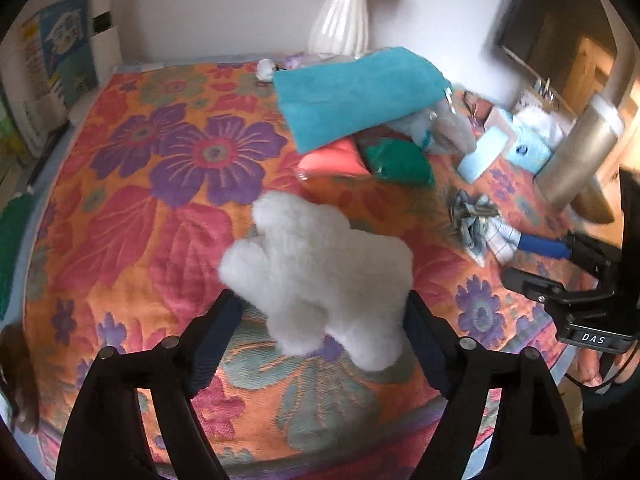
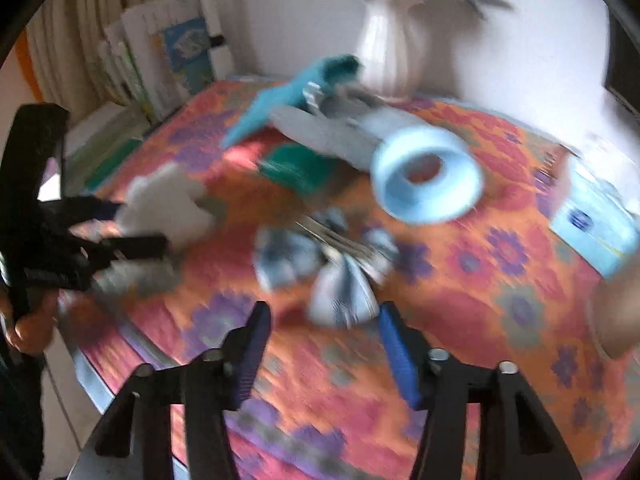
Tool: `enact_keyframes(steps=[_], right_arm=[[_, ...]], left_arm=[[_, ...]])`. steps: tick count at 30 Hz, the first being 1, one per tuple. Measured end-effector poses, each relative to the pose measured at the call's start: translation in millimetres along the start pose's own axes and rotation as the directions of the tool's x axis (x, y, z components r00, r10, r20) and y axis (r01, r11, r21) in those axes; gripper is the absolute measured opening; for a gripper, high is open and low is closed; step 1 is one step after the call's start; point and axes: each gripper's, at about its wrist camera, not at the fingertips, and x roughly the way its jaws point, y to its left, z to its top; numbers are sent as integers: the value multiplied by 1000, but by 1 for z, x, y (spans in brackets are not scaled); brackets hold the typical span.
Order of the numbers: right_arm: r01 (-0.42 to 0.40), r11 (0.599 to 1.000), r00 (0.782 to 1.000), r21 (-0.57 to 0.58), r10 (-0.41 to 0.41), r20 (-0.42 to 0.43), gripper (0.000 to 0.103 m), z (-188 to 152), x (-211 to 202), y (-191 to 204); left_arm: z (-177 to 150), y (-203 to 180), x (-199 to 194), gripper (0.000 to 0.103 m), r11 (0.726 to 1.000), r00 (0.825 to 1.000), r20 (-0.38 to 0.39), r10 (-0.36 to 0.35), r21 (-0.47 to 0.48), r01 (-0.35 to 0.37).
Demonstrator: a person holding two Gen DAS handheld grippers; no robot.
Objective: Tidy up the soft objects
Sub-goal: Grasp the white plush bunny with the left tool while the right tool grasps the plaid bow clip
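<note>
Fleece is what the left gripper (image 1: 320, 312) has between its fingers: a white plush toy (image 1: 320, 268), fluffy and pale, standing on the flowered bedspread (image 1: 160, 184) on the near side of the white vase (image 1: 340, 20). The jaws stand wide, one finger (image 1: 218, 344) at each flank of the toy; the toy fills the gap, but I cannot tell whether the pads press on it.

The right gripper (image 2: 322, 344) hangs above the same spread with its jaws moderately apart and nothing clamped. Just beyond its blue pads (image 2: 394, 356) lies a crumpled checked cloth (image 2: 336, 264), grey, blue and white, also nearer than the vase. That view is smeared with blur, so fine contact at the tips cannot be read.

Directly in front of the vase sits the pile: a teal towel (image 1: 352, 92) lies flat on top, with a coral bundle (image 1: 332, 160) and a green bundle (image 1: 400, 160) tucked at its near edge. A grey plush (image 1: 444, 128) rests against the towel, to the right of the vase as the left camera sees it. A pale blue ring (image 2: 426, 176), like a roll of tape, sits near the grey plush. Farther right of the vase stands a metallic tumbler (image 1: 580, 152) with a pale blue packet (image 1: 528, 148) beside it. Books (image 1: 60, 60) lean against the wall to the left of the vase.
</note>
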Motion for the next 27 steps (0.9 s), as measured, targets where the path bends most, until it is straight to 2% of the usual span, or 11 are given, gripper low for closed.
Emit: enact_keyframes(steps=[6,8,10,11,13,16,17,20,22,25,27], right_arm=[[-42,991,999,125,41,9,58,-10,-22,-29],[-89,985,996,150,88,11,59,-8,-25,-29],[-151,974,988,168,154,-2,59,-5,-22,-23],[-175,968,983,178,180,-16,59,-3,-16,-18],[-169,967,983,192,180,-39,60,2,-6,-11],[-151,959,985,240,165,-42,65,13,5,-10],[-166,946,982,278,184,-42,72,18,8,-13],[-218,900,971,377,239,-7,82,26,15,-27],[-217,891,972,399,235,3,82,32,22,-30],[-172,910,982,377,188,-4,87,41,28,-20],[-123,934,991,335,135,-13,90,48,34,-7]], left_arm=[[-2,14,-16,80,996,998,50,45,-75,-41],[-7,19,-21,80,995,999,49,6,-100,-1],[-11,22,-23,80,988,996,36,-78,-129,83],[-12,22,-22,80,980,991,32,-134,-145,137],[-11,24,-19,80,960,978,38,-204,-187,207],[-4,29,-8,80,935,972,53,-227,-268,233],[0,29,-2,80,928,972,55,-227,-291,233],[13,26,8,80,919,976,85,-199,-330,217],[20,19,13,80,928,983,95,-159,-324,181],[27,3,21,76,959,993,96,-61,-272,86],[29,-9,24,65,976,997,78,13,-218,4]])
